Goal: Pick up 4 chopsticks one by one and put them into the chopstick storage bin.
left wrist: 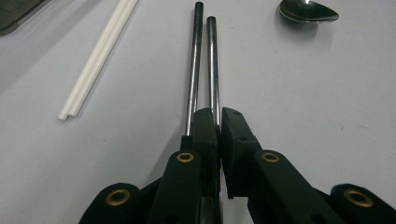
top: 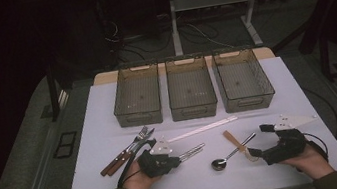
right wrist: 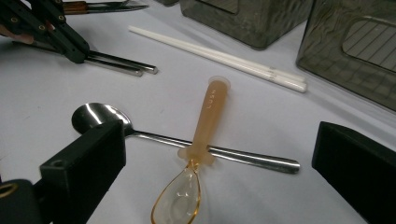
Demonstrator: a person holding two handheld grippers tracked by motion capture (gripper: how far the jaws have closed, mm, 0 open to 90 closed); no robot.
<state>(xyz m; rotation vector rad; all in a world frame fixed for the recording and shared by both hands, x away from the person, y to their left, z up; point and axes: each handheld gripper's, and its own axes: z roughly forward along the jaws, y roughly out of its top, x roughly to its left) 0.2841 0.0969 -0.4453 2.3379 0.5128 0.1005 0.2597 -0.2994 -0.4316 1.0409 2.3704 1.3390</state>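
— How is the left gripper (top: 180,158) sitting?

— Low over the table at the person's left hand (top: 136,179), pointing right, jaws nearly together, pressed on a pair of metal chopsticks (left wrist: 205,65).

— And the right gripper (right wrist: 219,186)?

— Held in the right hand (top: 309,157), pointing left toward the other one, jaws spread wide apart and gripping nothing. Both forearms come in from the near edge.

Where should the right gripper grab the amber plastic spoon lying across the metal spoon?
Grip the amber spoon by its flat handle, just beyond where it crosses the metal spoon, coming from above with the fingers on its two long edges. The handle seems propped there; the bowl is thin and rounded.
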